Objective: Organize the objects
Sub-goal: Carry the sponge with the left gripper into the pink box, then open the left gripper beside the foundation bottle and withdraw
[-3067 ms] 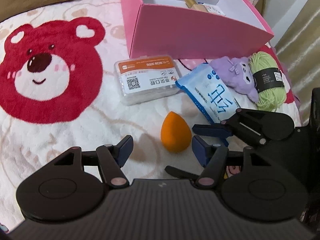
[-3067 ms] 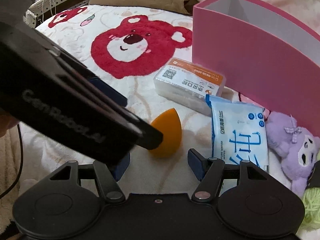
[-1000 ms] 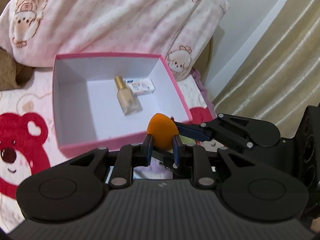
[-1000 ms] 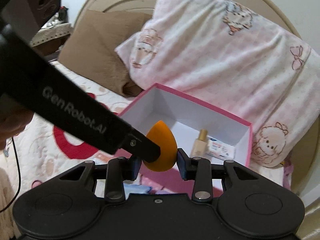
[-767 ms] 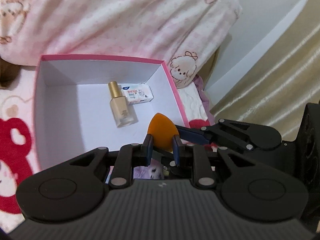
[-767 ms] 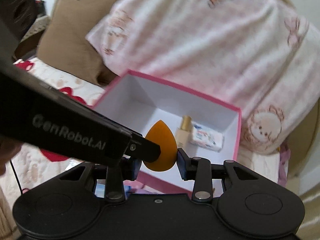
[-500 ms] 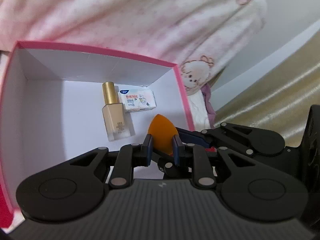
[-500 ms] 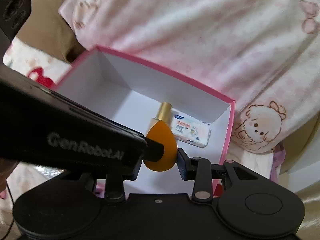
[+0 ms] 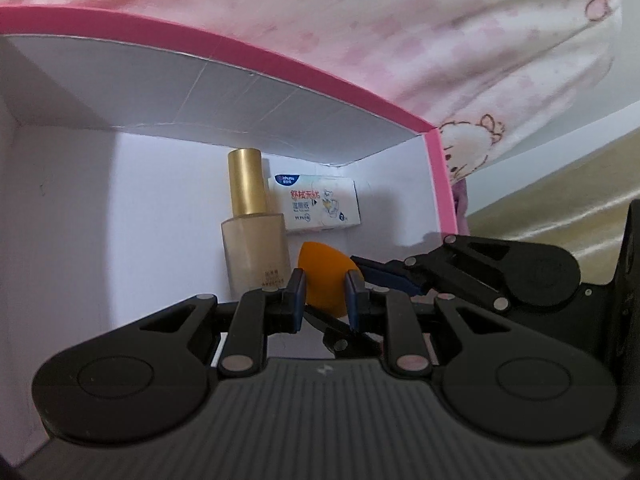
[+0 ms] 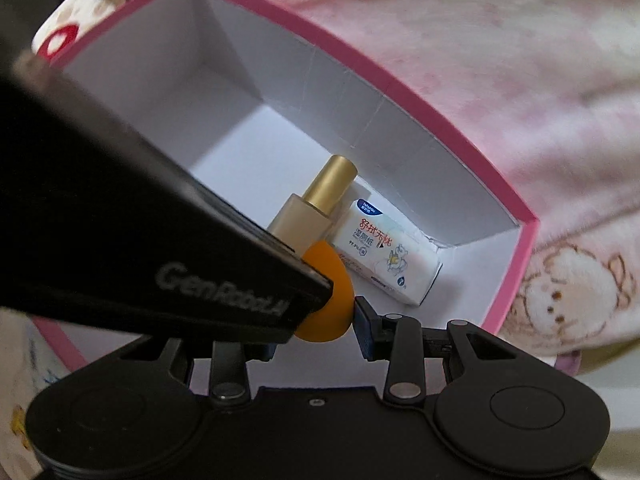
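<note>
Two grippers' jaws, left gripper (image 9: 323, 295) and right gripper (image 10: 316, 322), both clenched on one orange sponge (image 9: 322, 267).

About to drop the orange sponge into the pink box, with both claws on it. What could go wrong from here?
1. The foundation bottle lies right beside the orange sponge; lowering further could knock it.
2. Both the left claw and the right claw pinch the sponge; if one releases first, it may cling or flick sideways.
3. The egg-shaped sponge may roll against the wipes pack.
</note>
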Available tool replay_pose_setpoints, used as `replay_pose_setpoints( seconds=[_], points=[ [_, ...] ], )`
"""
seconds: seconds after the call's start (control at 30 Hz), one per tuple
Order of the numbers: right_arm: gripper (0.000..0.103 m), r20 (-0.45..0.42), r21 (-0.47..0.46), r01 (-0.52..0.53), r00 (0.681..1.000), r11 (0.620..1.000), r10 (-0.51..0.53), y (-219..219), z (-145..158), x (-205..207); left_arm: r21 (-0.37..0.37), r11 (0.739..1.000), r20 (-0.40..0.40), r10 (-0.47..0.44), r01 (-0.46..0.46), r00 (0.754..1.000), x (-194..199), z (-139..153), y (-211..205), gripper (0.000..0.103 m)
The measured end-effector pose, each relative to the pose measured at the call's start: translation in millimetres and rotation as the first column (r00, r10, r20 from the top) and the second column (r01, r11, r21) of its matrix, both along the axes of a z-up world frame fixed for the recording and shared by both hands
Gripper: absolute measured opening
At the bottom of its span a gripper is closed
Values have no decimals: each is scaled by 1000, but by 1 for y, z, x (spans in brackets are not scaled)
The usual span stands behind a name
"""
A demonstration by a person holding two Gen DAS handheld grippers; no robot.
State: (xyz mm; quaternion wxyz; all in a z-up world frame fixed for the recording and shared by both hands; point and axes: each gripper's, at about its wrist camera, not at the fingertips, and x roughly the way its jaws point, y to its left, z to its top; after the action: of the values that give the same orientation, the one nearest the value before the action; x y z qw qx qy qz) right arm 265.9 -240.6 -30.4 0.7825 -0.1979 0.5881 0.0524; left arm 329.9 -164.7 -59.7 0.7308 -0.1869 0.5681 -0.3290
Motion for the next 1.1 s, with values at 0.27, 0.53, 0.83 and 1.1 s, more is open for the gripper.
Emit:
replay_pose_setpoints(
  seconds=[0.27, 0.53, 0.83, 1.1],
  points=[
    [42, -20, -29, -57, 998, 998, 56, -6, -13, 3, 3, 1000, -27, 4, -4, 1000, 11, -13, -8, 19],
    [44, 44, -97, -69, 996, 993, 74, -5, -16, -6, 13, 1000, 0, 19, -19, 1000, 11, -14, -11, 19],
    [57, 105, -133, -77, 990, 988, 91, -1, -13, -24, 98, 995, 120, 16, -28, 993, 0, 0, -8, 19],
    [57, 193, -43, -24, 981, 999, 32, 2, 6, -55, 124, 992, 155, -12, -8, 988, -15, 19, 2, 21]
  ],
)
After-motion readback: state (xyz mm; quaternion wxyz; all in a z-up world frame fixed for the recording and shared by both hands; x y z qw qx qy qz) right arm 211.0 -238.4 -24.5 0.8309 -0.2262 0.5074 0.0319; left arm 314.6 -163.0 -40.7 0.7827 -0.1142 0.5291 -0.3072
